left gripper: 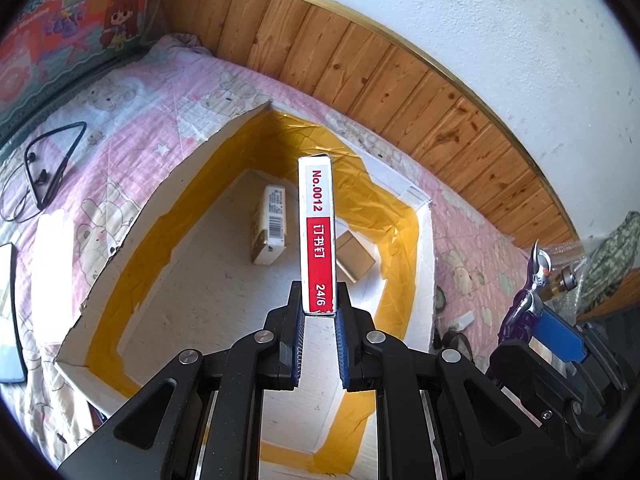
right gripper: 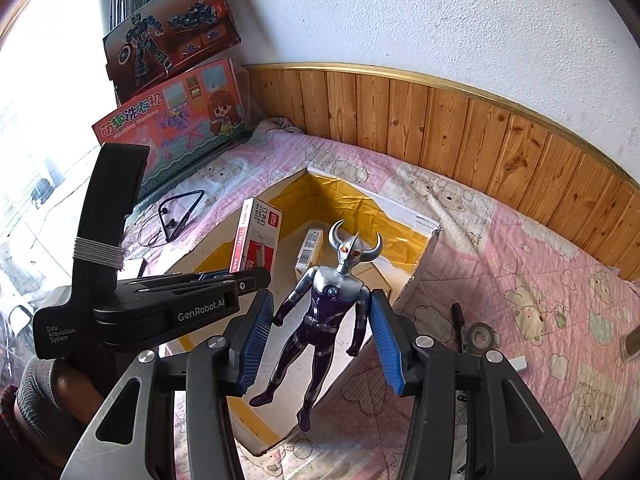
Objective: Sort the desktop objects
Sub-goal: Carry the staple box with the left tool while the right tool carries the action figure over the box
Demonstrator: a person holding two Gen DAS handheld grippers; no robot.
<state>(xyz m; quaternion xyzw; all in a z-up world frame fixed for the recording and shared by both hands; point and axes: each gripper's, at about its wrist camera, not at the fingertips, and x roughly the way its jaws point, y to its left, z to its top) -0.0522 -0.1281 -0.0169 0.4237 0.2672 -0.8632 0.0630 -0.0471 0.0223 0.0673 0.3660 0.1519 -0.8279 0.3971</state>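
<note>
Over the open box (left gripper: 424,248), mid-frame, the left gripper (left gripper: 319,312) pinches a staple box (left gripper: 318,232); the right gripper (right gripper: 320,344) clamps a toy figure (right gripper: 324,312); both look due for release inside

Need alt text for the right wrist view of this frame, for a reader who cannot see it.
The right gripper holds a silver and purple horned toy figure by the arms above an open cardboard box lined with yellow tape on a pink quilt. The left gripper holds a red and white staples box over the same box.
</note>
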